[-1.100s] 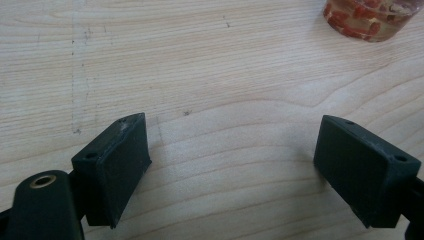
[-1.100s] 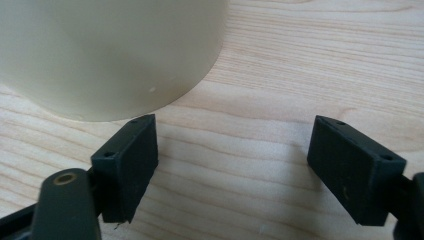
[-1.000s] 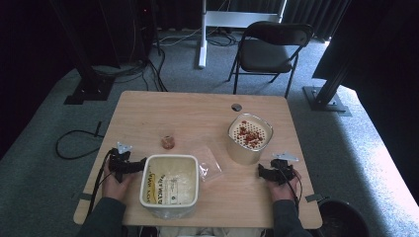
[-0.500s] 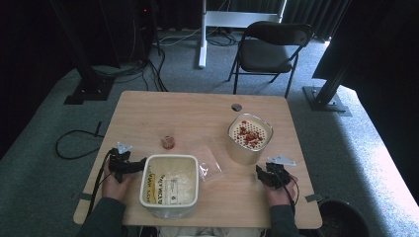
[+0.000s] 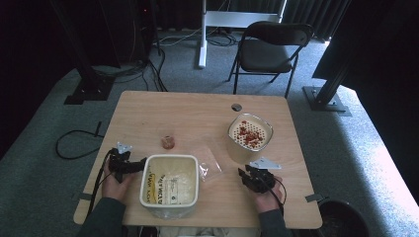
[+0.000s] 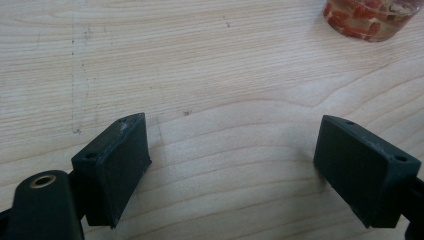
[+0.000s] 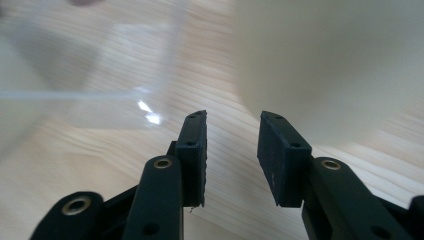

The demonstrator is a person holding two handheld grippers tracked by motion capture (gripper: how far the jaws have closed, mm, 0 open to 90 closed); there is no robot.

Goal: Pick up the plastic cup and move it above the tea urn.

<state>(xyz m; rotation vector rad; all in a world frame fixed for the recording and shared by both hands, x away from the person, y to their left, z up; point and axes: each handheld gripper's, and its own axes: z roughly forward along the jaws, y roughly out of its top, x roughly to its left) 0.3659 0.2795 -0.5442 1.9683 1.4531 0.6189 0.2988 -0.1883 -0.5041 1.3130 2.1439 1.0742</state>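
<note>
Looks like pre-grab: left tongs (image 6: pixel 232 160) wide over bare table (image 5: pixel 197 113), right tongs (image 7: pixel 232 155) narrower, empty, need closing on the clear bag (image 5: pixel 210 160).

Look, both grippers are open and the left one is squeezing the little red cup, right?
Not quite. Both are open, but the left gripper holds nothing: in the left gripper view only bare table lies between its jaws, and the cup stands apart, farther off.
</note>
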